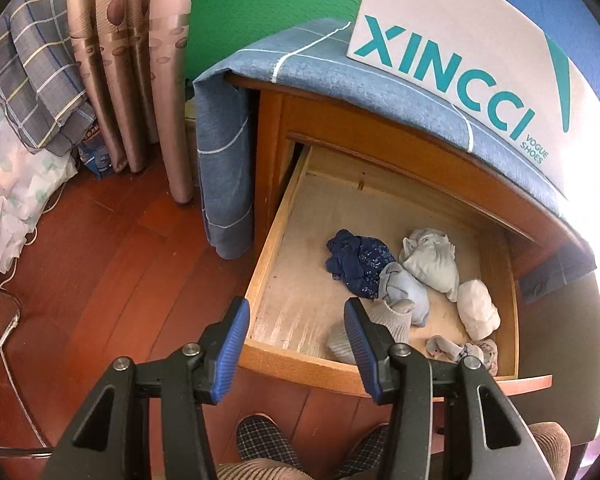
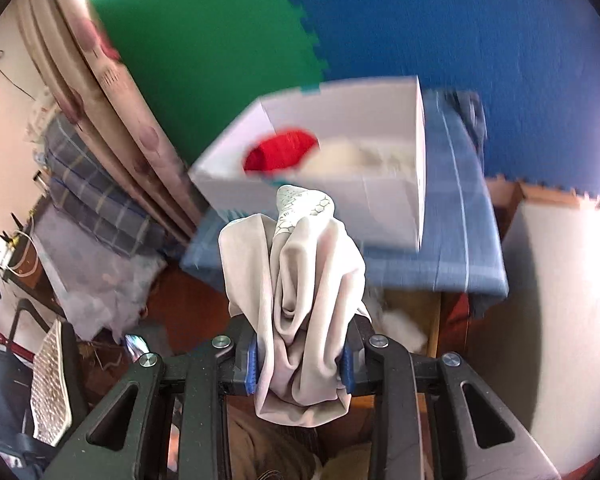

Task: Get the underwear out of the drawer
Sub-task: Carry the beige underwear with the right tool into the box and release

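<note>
The right gripper (image 2: pixel 300 368) has its fingers (image 2: pixel 252 364) pinching a pale grey underwear (image 2: pixel 300 300), held up in the air in front of a white box (image 2: pixel 340 200). The box sits on a blue cloth (image 2: pixel 452 248) and has something red (image 2: pixel 280 152) inside. The left gripper (image 1: pixel 296 344) hangs over the near edge of the open drawer (image 1: pixel 268 248), fingers spread, holding nothing. More rolled clothes (image 1: pixel 380 268) lie in the drawer

White shoebox (image 1: pixel 480 52) on blue cloth (image 1: pixel 340 76)
</note>
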Motion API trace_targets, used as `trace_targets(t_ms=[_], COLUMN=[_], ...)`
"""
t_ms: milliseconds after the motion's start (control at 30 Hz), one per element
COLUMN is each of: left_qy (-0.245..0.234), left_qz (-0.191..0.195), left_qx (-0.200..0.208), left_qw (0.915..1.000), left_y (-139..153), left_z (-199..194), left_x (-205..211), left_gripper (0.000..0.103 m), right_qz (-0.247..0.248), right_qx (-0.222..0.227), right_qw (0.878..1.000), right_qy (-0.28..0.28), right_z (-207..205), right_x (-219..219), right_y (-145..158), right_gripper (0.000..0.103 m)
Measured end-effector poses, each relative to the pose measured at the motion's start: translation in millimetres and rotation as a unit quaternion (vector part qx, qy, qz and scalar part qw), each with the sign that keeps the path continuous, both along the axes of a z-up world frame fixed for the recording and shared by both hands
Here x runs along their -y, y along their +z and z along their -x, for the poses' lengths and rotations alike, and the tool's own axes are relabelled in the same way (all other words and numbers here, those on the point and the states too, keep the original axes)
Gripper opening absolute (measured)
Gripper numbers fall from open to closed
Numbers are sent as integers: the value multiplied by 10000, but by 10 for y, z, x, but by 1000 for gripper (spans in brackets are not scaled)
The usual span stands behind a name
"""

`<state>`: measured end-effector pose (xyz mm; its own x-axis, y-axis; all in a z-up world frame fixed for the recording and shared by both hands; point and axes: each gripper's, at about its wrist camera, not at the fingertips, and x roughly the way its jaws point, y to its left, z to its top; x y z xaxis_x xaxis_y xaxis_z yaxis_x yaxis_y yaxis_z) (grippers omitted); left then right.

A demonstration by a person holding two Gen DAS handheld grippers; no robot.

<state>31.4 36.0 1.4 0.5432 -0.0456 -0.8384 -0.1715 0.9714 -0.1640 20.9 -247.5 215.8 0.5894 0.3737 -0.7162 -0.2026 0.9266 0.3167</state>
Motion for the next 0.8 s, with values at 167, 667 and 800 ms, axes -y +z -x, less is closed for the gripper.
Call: trace_targets(t_ms=[167,667,800], left_qy=[-9,-186,-241], left_qz=[29,-9,26], left_qx=[-8,91,66], left_qw=[10000,9998,9997], left_y=[-4,-32,-46], left_z=[-4,-11,-24], left_x=[0,55,66], left_gripper=[50,50,50], right_qz=[82,1008,1130], right_qx=[475,322,78], right_qw=[9988,9929,9916], right_qy=[-61,-545,-622], right_z=[-252,-1676,-1930], right_x=[-72,-245,-214], right_y=[484,226,-56], right_gripper=[28,28,29])
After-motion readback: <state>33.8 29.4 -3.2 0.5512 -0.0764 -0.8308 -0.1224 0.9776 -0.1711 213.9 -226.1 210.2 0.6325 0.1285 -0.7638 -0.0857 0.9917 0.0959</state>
